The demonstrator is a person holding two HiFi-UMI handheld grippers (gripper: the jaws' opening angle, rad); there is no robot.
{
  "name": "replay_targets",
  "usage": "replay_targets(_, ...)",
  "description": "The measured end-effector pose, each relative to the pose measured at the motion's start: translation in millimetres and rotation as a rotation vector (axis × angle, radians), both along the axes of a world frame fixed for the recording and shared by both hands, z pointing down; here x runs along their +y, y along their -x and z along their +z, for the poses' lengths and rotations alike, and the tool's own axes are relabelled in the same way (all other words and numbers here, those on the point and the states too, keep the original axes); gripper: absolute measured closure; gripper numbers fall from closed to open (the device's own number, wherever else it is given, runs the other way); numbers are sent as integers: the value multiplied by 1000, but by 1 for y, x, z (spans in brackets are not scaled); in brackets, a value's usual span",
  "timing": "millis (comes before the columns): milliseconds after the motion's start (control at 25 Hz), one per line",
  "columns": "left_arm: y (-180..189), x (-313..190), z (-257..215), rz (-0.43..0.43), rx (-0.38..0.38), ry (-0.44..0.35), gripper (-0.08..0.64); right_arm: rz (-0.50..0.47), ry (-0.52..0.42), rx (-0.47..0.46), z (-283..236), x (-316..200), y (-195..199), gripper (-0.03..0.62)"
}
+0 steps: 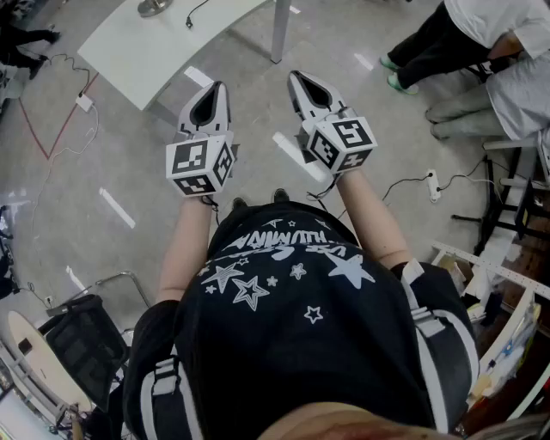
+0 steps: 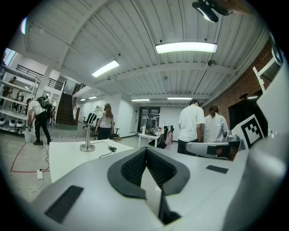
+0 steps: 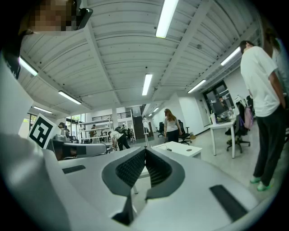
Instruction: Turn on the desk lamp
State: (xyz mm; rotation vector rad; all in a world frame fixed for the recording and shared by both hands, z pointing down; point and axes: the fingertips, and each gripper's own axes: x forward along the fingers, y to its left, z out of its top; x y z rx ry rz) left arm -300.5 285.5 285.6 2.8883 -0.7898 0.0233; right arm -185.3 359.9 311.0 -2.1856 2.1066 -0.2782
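While both hang level over the floor, left gripper jaws pressed together, empty, right gripper the same, lamp standing on table ahead, well apart from both.

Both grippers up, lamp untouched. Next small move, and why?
Probably step toward the white table and carry the left gripper nearer the desk lamp. The lamp's base stands on that table, with floor between it and both grippers. The left gripper and the right gripper are shut with nothing between the jaws. Where it switches on cannot be made out from here.
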Motion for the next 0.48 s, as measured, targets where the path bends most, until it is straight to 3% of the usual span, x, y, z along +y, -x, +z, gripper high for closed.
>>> replay_targets(480,1,6,4,-7,4,14,549,5,9,-4,3,5,-2,586)
